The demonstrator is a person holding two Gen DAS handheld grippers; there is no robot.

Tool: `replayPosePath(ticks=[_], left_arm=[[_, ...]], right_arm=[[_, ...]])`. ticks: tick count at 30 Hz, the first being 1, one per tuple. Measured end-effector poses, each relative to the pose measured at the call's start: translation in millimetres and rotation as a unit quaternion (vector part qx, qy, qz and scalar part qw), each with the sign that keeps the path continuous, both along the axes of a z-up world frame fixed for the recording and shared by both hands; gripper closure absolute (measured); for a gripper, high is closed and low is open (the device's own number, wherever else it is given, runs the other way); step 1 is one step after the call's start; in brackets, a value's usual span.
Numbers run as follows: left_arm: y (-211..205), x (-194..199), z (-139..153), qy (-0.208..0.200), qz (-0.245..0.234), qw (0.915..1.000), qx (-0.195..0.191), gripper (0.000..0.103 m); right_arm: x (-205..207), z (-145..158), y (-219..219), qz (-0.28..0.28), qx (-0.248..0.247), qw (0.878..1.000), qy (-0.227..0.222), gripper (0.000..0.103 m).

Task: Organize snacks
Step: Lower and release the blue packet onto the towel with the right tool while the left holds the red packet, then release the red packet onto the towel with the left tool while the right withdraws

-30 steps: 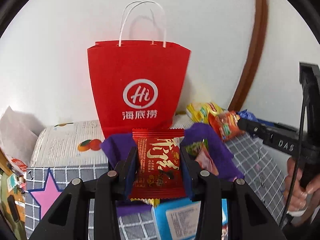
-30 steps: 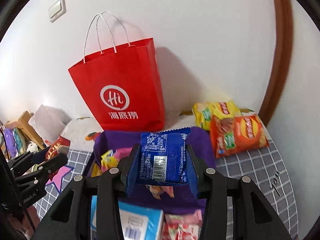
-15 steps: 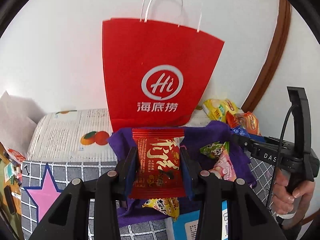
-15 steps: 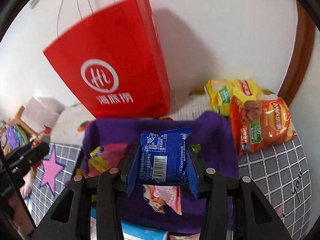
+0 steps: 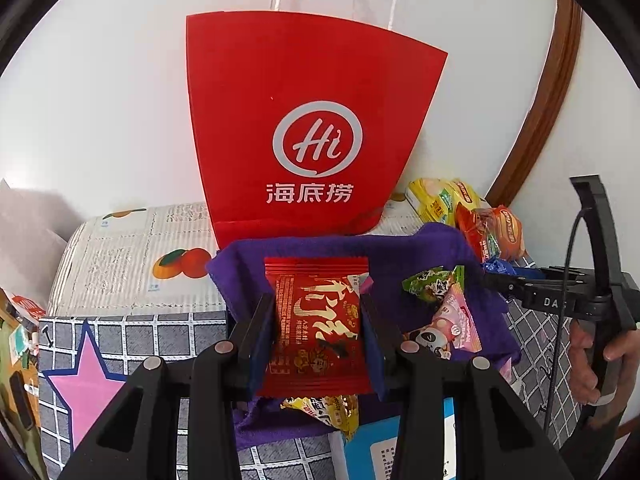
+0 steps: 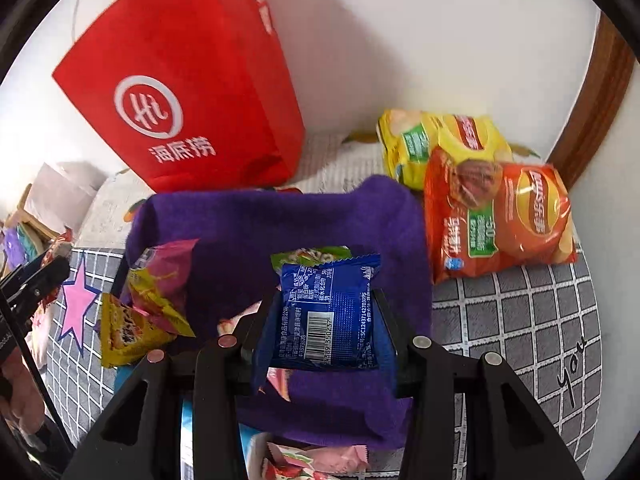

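- Big red paper bag stands upright against the white wall, handles up, right behind the purple cloth.
- Purple cloth spreads over the grid-pattern table cover; its back edge touches the bag's base, and there's bare purple in the middle, loose wrappers scattered on it.
- Orange chip bag lies flat just right of the cloth, overlapping the yellow chip bag behind it near the wall.
- Left gripper: fingers closed narrow on the red snack packet, pads pressing both sides; packet upright, long axis running away from the camera, over the cloth's near half.
- Right gripper: clamped on the blue snack packet, barcode facing the camera, top seam toward the wall, above the cloth's centre; probably not touching the cloth, though the view is steep.
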State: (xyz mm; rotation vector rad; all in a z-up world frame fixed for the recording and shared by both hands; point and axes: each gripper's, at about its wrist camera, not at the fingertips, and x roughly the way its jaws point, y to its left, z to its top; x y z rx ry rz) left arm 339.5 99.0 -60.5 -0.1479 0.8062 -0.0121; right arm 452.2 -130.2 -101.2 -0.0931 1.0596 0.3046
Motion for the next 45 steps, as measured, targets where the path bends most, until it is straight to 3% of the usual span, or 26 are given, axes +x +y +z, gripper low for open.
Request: replayPosePath(ticks=[21,26,32,35,45], left_arm=[[0.3,1.8,-2.9,0.006,-0.005,0.9999,-0.007,0.065],[-1.7,1.9,-4.5,0.006,-0.008,0.9999,-0.009,0.065],[-6.2,4.8,-10.4,0.010,-0.030,0.9986,-0.041,0.065],[-10.7,6.8,-14.9,0.014,-0.032,0.9986,-0.039,0.065],[-19.0,13.6,-28.1,0.031,-0.037,0.9980,-0.040,0.065]], right_arm=[[13.6,-48.0,13.5,0.016,-0.049,0.996,0.073,0.058],[14.6,-50.8,15.0,0.020,-0.052,0.996,0.070,0.057],[17.2,-53.0,13.3,0.013,-0.053,0.996,0.071,0.051],[16.5,-51.2,12.8,0.015,-0.057,0.996,0.068,0.046],[4.7,-28.5,12.7,0.018,-0.063,0.997,0.035,0.046]])
